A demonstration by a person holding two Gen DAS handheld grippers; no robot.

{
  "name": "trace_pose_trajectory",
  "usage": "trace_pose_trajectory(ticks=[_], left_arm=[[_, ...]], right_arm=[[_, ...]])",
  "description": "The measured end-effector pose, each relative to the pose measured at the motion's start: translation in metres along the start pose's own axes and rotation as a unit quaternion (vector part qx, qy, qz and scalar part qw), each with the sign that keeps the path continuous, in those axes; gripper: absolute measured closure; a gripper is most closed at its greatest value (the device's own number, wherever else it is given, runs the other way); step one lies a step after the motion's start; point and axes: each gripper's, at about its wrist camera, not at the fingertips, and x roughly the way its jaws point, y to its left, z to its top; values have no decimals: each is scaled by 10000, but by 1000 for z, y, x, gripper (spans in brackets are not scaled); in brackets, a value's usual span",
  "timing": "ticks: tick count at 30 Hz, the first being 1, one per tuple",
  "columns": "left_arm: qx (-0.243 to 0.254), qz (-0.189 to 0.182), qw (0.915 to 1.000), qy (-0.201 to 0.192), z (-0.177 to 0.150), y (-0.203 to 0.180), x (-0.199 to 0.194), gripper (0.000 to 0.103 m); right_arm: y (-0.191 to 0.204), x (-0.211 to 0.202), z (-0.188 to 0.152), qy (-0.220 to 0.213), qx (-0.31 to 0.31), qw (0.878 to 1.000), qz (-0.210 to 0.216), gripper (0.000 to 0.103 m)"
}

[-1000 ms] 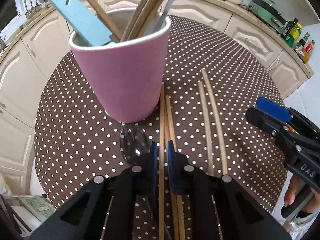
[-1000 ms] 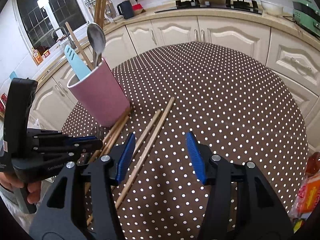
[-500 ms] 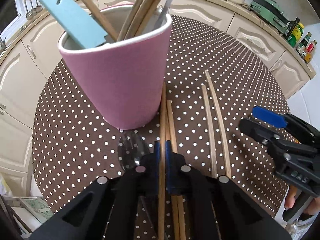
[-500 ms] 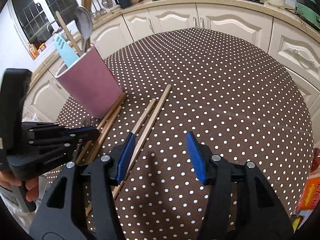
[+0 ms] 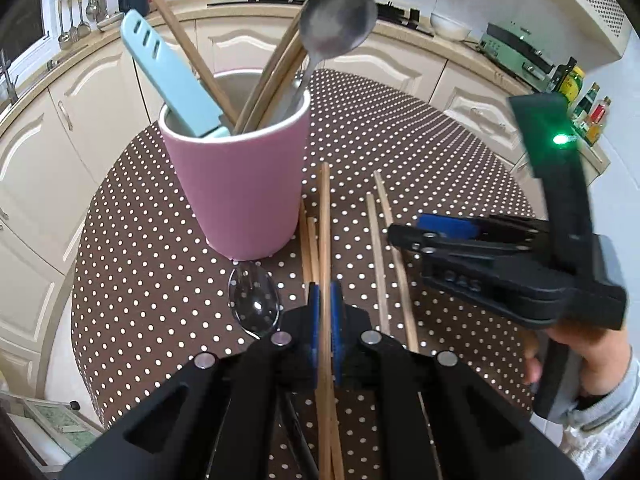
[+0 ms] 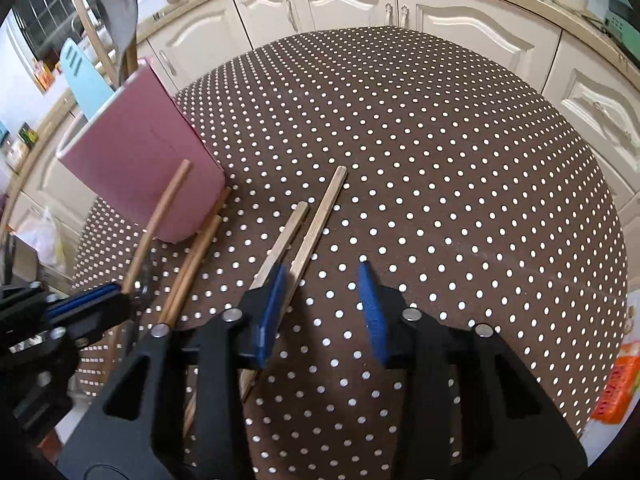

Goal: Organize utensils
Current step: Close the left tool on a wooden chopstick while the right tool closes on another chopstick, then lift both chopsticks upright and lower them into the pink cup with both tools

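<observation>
My left gripper (image 5: 325, 312) is shut on a brown wooden chopstick (image 5: 325, 216), whose far end is lifted beside the pink cup (image 5: 240, 192). The cup holds a teal spatula (image 5: 172, 76), a metal spoon (image 5: 336, 28) and wooden sticks. Two more brown chopsticks (image 5: 310, 248) and a metal spoon (image 5: 254, 304) lie at the cup's foot. My right gripper (image 6: 322, 312) hovers low with its jaws closing. The pale chopstick pair (image 6: 316, 220) runs under its left finger, with bare cloth between the pads. The left gripper (image 6: 88, 308) shows at that view's left edge.
The round table wears a brown polka-dot cloth (image 6: 440, 160). Cream cabinets ring it. An orange packet (image 6: 616, 384) sits at the table's right edge. A person's hand (image 5: 584, 360) holds the right gripper (image 5: 440, 236) close beside my left one.
The left gripper pinched the brown chopstick and raised it off the cloth. The right gripper slid left and down over the pale pair, and its jaws narrowed.
</observation>
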Motion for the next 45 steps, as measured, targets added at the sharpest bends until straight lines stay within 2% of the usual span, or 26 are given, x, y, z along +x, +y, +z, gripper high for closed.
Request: trace_pose_trajectory(ticks=[7, 10, 11, 12, 14, 18, 22, 26, 34, 39, 45], left_arm=[[-40, -86, 9998, -149, -4, -2, -12, 98], [-69, -107, 9998, -174, -5, 0, -13, 98], [-79, -122, 9997, -192, -6, 0, -15, 98], [-73, -131, 9997, -207, -7, -3, -17, 98], [-54, -142, 9996, -239, -12, -1, -22, 98], [-125, -238, 9991, -322, -17, 6, -30, 98], [-161, -371, 9981, -468, -19, 7, -38, 98], [-136, -571, 9957, -717, -24, 6, -50, 98], [-49, -992, 9800, -1723, -30, -8, -85, 98], [-28, -1176, 9637, -2396, -32, -11, -109, 98], [-30, -944, 9385, -3322, -29, -6, -133, 98]], right_arm=[[16, 11, 8, 287, -403, 9987, -156, 67], [29, 17, 12, 517, -685, 9956, -377, 69], [31, 18, 12, 536, -740, 9950, -408, 74], [35, 19, 12, 555, -826, 9942, -403, 83], [38, 18, 12, 580, -877, 9939, -335, 88], [37, 15, 6, 476, -797, 9955, -196, 97], [28, -2, -8, 263, -637, 9976, 14, 97], [20, -29, -15, -161, -481, 9983, 287, 97], [16, -102, -30, -1378, -271, 9866, 832, 97], [26, -145, -32, -1979, -441, 9728, 1121, 97], [38, -165, -16, -2343, -663, 9604, 1356, 97]])
